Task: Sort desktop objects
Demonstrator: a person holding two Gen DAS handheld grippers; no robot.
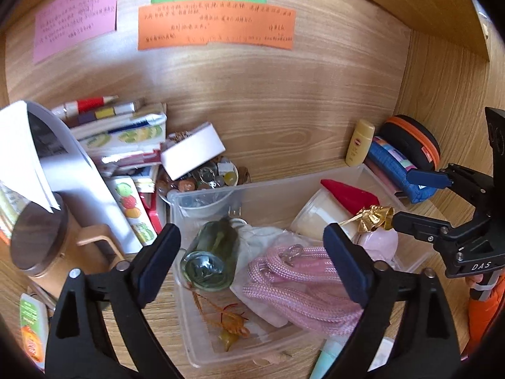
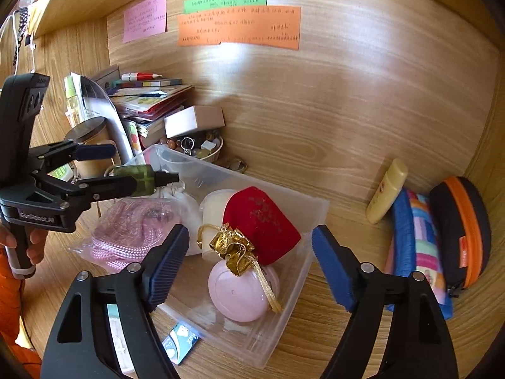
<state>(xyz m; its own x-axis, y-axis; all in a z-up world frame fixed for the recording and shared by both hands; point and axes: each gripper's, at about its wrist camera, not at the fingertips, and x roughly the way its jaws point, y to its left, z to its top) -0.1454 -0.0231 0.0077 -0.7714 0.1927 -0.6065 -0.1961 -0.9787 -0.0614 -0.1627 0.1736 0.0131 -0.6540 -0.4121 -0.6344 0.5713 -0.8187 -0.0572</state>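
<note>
Both grippers, left gripper (image 1: 252, 262) and right gripper (image 2: 251, 263), stood apart, empty, above clear bin (image 2: 312, 221); the green bottle (image 1: 210, 260) below could roll if nudged.

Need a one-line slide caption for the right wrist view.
Right gripper, jaws open and empty, above a clear plastic bin holding a red pouch, pink round case and pink cord.

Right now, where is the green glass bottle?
The green glass bottle lies on its side in the clear plastic bin, at its left end in the left wrist view, beside the pink rope.
</note>
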